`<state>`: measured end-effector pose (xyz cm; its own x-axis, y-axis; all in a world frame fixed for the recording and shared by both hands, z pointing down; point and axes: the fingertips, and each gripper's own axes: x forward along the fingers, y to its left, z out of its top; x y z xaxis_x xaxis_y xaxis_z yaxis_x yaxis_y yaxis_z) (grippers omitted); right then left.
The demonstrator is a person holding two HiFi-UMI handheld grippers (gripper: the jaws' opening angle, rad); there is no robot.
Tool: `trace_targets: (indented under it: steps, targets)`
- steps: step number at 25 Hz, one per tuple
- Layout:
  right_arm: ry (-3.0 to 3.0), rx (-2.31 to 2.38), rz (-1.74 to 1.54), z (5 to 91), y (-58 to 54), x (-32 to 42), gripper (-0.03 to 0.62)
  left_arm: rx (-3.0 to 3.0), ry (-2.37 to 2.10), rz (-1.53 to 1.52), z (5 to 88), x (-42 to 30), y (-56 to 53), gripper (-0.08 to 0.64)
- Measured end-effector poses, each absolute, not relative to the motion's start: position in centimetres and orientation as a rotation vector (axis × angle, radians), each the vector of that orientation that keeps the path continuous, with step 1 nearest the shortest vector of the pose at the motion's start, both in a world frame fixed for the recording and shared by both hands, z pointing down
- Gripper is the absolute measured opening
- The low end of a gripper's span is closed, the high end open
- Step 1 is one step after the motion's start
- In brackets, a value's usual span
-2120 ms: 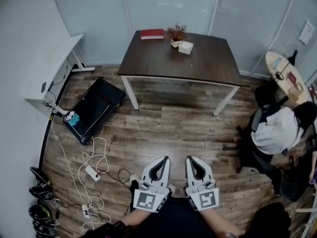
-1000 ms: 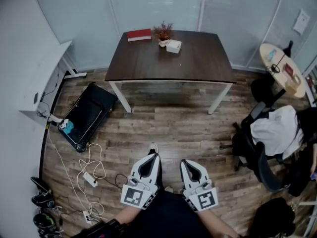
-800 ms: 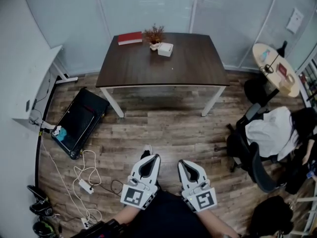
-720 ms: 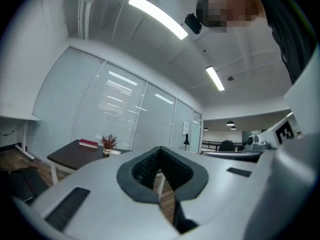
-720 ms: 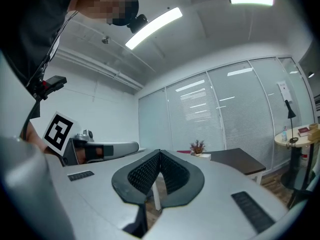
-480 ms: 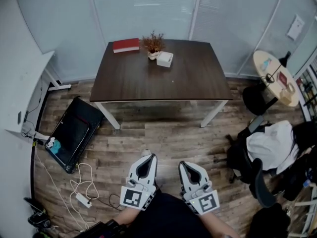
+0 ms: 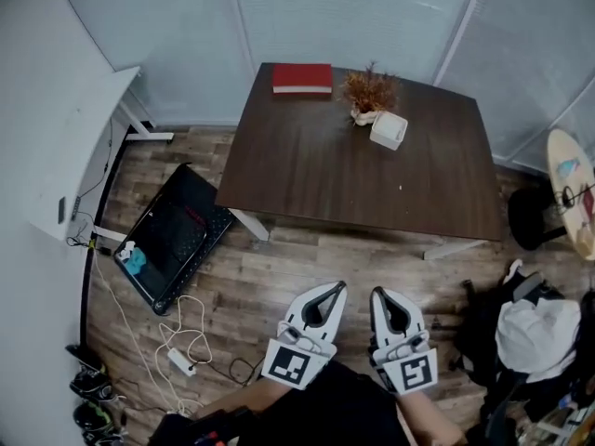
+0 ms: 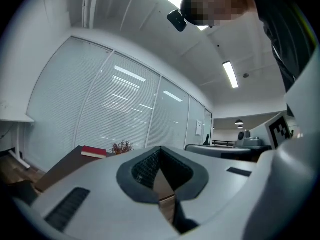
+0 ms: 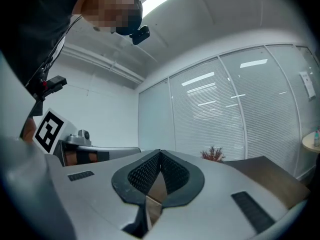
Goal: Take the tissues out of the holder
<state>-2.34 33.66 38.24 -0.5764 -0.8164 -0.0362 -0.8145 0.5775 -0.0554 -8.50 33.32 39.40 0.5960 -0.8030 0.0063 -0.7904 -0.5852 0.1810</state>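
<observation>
A white tissue holder stands on the dark wooden table, beside a small dried plant and a red book. My two grippers are held low near my body, over the wooden floor and short of the table's near edge. The left gripper is shut with nothing in it, tips together in the left gripper view. The right gripper is shut and empty too, its pads meeting in the right gripper view. The left gripper view shows the book and plant far ahead.
A black flat machine lies on the floor left of the table, with cables and power strips beside it. A white desk stands at the left. At the right are a chair with a white garment and a round table.
The head view has come closer to the table, which now looks larger and sits further right. Both grippers stay shut side by side in front of my body.
</observation>
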Motion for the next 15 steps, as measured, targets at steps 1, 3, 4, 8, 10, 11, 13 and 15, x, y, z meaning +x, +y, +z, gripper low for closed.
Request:
trace_targets:
  steps: [1, 3, 4, 8, 10, 11, 13, 15]
  targets:
    - [2.761, -1.418, -0.052, 38.6, 32.6, -2.9, 0.009, 2.651, -1.333, -0.110, 39.4, -8.7, 32.5, -0.002]
    - [2.779, -1.426, -0.065, 39.1, 30.9, -3.5, 0.009, 2.629, -1.316, -0.080, 40.1, -9.0, 31.2, -0.002]
    - [2.779, -1.439, -0.081, 39.3, 30.0, -3.7, 0.009, 2.616, -1.307, -0.067, 40.6, -9.0, 30.3, -0.002]
    - [2.735, -1.499, -0.144, 39.2, 26.1, -4.0, 0.009, 2.590, -1.320, -0.105, 41.1, -9.3, 26.8, -0.002]
    - [2.741, -1.522, -0.145, 39.3, 24.6, -4.5, 0.009, 2.569, -1.346, -0.117, 41.0, -10.0, 25.4, -0.002]
    - [2.745, -1.516, -0.138, 39.1, 23.8, -4.8, 0.009, 2.544, -1.358, -0.121, 40.9, -10.3, 24.5, -0.002]
    - [2.754, -1.517, -0.116, 38.7, 22.0, -5.0, 0.009, 2.498, -1.373, -0.149, 40.7, -10.3, 22.7, -0.002]
    - [2.759, -1.540, -0.115, 38.6, 20.4, -4.7, 0.009, 2.503, -1.377, -0.169, 40.3, -9.9, 21.2, -0.002]
